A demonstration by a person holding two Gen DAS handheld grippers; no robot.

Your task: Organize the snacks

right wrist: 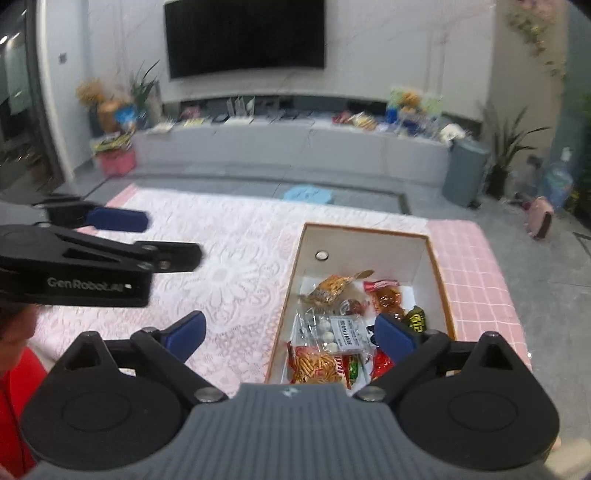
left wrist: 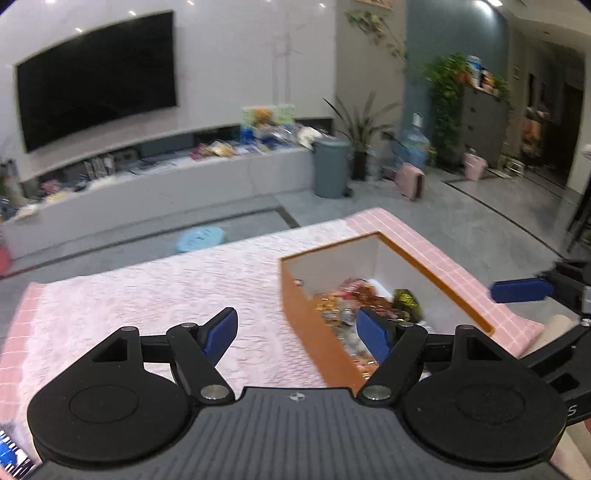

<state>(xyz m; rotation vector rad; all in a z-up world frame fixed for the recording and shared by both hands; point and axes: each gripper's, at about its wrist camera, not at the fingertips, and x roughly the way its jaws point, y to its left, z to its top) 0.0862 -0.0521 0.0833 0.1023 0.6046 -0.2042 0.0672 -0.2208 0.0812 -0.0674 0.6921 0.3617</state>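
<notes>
Grippers both hanging wide and empty: left gripper (left wrist: 297,334) over pink lace tablecloth (left wrist: 155,295), right gripper (right wrist: 290,334) above orange-walled cardboard box (right wrist: 439,280) holding snack packets (right wrist: 332,332).

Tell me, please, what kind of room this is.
Most likely a home living room: a large television hangs on the wall above a long low media shelf, houseplants stand nearby, and a pink cloth covers the table.
</notes>
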